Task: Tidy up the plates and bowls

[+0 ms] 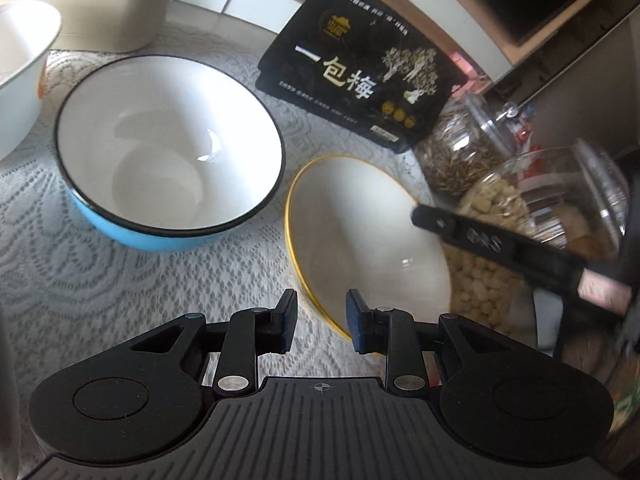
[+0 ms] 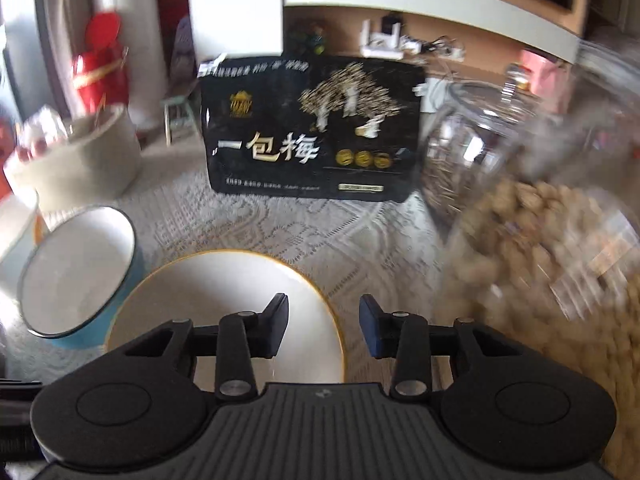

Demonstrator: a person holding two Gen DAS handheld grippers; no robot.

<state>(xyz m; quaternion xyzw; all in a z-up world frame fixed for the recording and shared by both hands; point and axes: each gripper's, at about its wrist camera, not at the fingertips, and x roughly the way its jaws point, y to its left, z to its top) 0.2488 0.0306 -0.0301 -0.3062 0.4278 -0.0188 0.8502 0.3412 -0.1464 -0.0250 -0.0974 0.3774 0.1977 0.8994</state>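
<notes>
A blue bowl (image 1: 168, 148) with a white inside and black rim stands on the lace tablecloth (image 1: 80, 280). Right of it sits a white yellow-rimmed bowl (image 1: 368, 240). My left gripper (image 1: 320, 320) is open, its fingers straddling the near rim of the yellow-rimmed bowl. The right gripper's finger (image 1: 480, 240) reaches in over that bowl's right side. In the right wrist view the right gripper (image 2: 323, 320) is open above the yellow-rimmed bowl (image 2: 224, 308), with the blue bowl (image 2: 80, 272) to the left. A third white bowl (image 1: 20, 72) shows at the far left.
A beige tub (image 1: 100, 8) stands at the back left. A black snack box (image 1: 360, 68) leans at the back. Two glass jars (image 1: 520, 208) of dried food crowd the right side, close to the yellow-rimmed bowl. The right wrist view is motion-blurred.
</notes>
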